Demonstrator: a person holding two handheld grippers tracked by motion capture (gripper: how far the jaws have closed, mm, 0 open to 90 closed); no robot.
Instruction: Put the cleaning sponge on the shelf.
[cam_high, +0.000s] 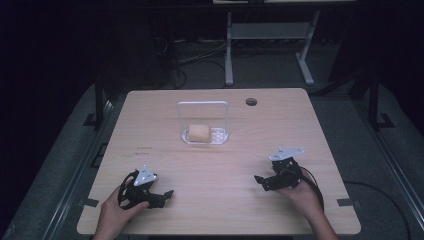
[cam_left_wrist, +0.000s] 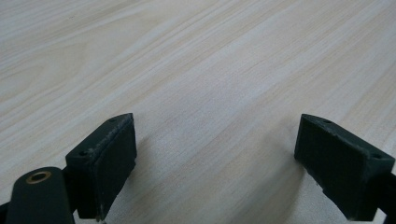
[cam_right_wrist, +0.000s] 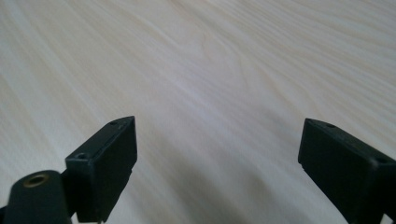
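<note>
A pale yellow block, like a sponge or a bun (cam_high: 199, 132), lies in a small clear tray (cam_high: 220, 137) with a tall wire handle (cam_high: 202, 104), at the middle of the wooden table (cam_high: 220, 165). My left gripper (cam_high: 167, 194) rests low over the table's near left part, held by a hand, jaws open and empty. In the left gripper view its own gripper (cam_left_wrist: 215, 163) shows bare wood between wide-apart jaws. My right gripper (cam_high: 258, 180) sits at the near right, pointing left, open. The right gripper view has its gripper (cam_right_wrist: 217, 163) over bare wood.
A round cable hole (cam_high: 251, 102) sits near the table's far right edge. Beyond the table stand a white desk frame (cam_high: 270, 35) and loose cables on a dark floor. Black cable trails from the right gripper off the near edge.
</note>
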